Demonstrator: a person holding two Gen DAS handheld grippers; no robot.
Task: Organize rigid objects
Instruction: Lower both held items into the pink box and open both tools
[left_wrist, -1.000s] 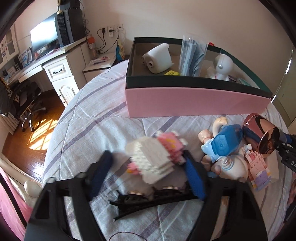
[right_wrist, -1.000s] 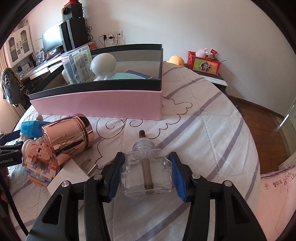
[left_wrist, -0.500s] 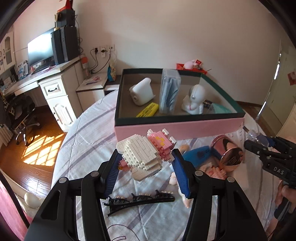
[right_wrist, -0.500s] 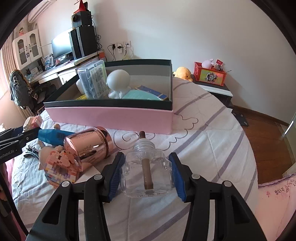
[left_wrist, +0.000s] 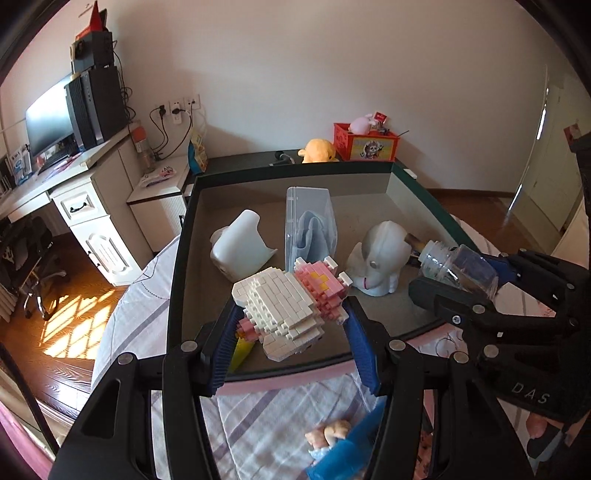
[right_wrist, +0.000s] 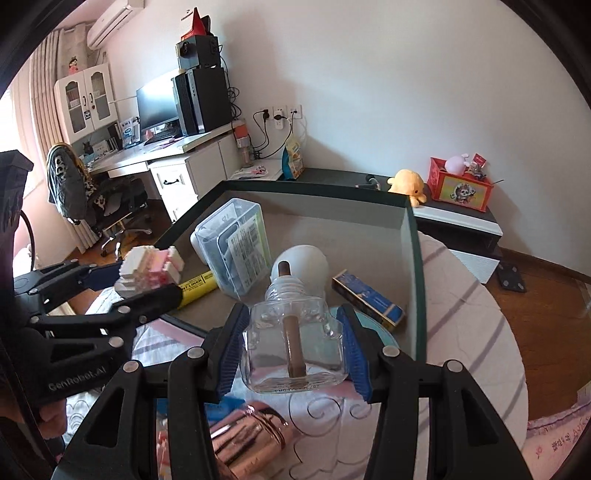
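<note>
My left gripper (left_wrist: 291, 326) is shut on a white and pink brick figure (left_wrist: 291, 306), held in the air over the near rim of the pink box (left_wrist: 177, 295). My right gripper (right_wrist: 293, 341) is shut on a clear glass bottle (right_wrist: 295, 343) with a brown wick, also raised above the box's near edge. In the left wrist view the right gripper (left_wrist: 458, 280) and its bottle (left_wrist: 458, 267) show at the right. In the right wrist view the left gripper (right_wrist: 136, 284) and the brick figure (right_wrist: 147, 273) show at the left.
Inside the box lie a white holder (left_wrist: 240, 251), a clear plastic case (left_wrist: 310, 229), a white figurine (left_wrist: 380, 258), a yellow highlighter (right_wrist: 195, 286) and a blue packet (right_wrist: 365, 299). On the quilt below are a rose-gold tin (right_wrist: 247, 443) and a doll (left_wrist: 332, 432). A desk (left_wrist: 74, 173) stands at left.
Both grippers rose off the bed with their objects and moved forward over the box's near edge. The view now looks down into the box; the hair clip has dropped out of sight.
</note>
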